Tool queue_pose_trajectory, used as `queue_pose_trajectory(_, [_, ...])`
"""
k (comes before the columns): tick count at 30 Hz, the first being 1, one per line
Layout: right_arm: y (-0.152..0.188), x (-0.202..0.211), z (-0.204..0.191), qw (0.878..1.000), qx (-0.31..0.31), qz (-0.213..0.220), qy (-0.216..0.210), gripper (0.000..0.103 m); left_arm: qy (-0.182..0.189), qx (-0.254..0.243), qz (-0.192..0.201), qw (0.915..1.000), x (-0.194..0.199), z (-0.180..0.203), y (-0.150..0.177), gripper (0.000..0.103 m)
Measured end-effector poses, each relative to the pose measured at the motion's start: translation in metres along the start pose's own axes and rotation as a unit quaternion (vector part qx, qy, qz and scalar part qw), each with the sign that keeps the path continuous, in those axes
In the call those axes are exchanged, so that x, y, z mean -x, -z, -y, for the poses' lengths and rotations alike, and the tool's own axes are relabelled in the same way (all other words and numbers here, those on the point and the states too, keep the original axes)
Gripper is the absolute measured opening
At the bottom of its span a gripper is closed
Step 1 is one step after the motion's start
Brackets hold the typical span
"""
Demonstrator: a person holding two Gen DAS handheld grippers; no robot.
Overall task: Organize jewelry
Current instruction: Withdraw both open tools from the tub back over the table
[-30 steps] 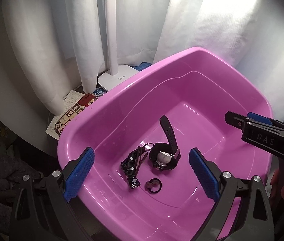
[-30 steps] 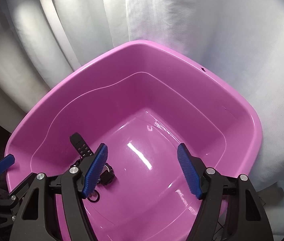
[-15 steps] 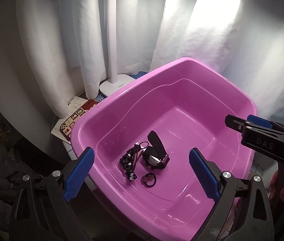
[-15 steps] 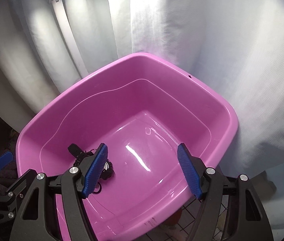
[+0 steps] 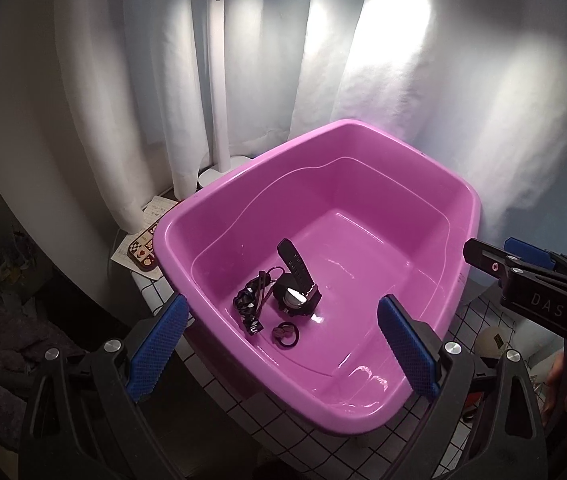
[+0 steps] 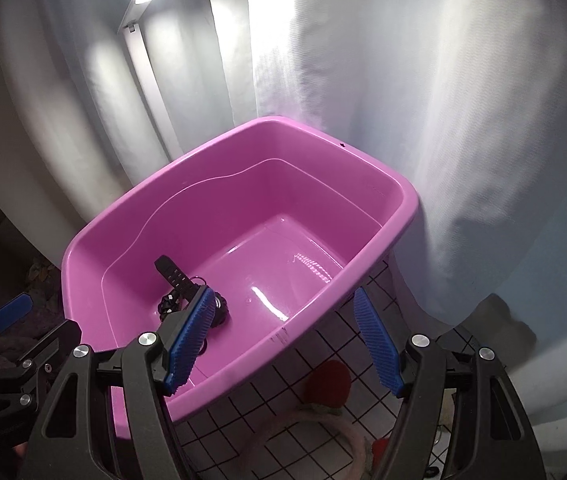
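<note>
A pink plastic tub point(image 5: 363, 136) point(image 6: 243, 136) stands on a white checked cloth. On its floor lie a black wristwatch point(image 5: 297, 294) point(image 6: 175, 276) with its strap sticking up, a black beaded bracelet point(image 5: 249, 304) left of it, and a small dark ring point(image 5: 285, 333) in front. My left gripper point(image 5: 283, 344) hangs open over the tub's near rim, nothing between its blue pads. My right gripper point(image 6: 287, 344) is open too, above the tub's near right corner, and its left finger hides part of the watch. The right gripper's side shows at the right of the left wrist view.
A white desk lamp point(image 5: 217, 80) stands behind the tub, lit, against white curtains point(image 5: 363, 60). Cards and papers point(image 5: 141, 246) lie left of the tub. A red object point(image 6: 329, 380) and a pale cord lie on the checked cloth point(image 6: 323, 340) at front right.
Both grippers have drawn back and up from the tub, so it looks smaller and the cloth in front shows. The jewelry has not moved. Both stay open.
</note>
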State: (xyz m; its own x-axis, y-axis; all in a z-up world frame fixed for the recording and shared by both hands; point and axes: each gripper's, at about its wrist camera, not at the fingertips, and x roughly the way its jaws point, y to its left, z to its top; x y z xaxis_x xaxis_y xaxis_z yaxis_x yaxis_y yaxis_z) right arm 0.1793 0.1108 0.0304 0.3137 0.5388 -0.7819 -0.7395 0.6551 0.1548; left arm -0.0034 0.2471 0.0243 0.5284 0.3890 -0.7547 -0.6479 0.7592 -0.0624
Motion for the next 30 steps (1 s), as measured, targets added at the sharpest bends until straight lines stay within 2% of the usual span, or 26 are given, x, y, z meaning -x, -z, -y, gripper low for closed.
queue_pose_trajectory(5, [0.034, 0.025, 0.013, 1.0, -0.013, 0.007, -0.004, 0.069, 0.011, -0.015, 0.004, 0.9998, 0.018, 0.019, 0.019, 0.094])
queue_pose_trajectory(12, [0.101, 0.071, 0.047, 0.998, -0.053, 0.016, 0.004, 0.069, 0.04, -0.031, -0.001, 0.9987, 0.038, 0.056, 0.054, 0.095])
queue_pose_trajectory(23, [0.212, 0.147, 0.123, 0.993, -0.106, 0.019, 0.056, 0.069, 0.078, -0.056, -0.013, 0.9953, 0.065, 0.115, 0.117, 0.096])
queue_pose_trajectory(30, [0.282, 0.169, 0.163, 0.987, -0.142, 0.003, 0.069, 0.069, 0.084, -0.066, -0.021, 0.9941, 0.077, 0.142, 0.165, 0.096])
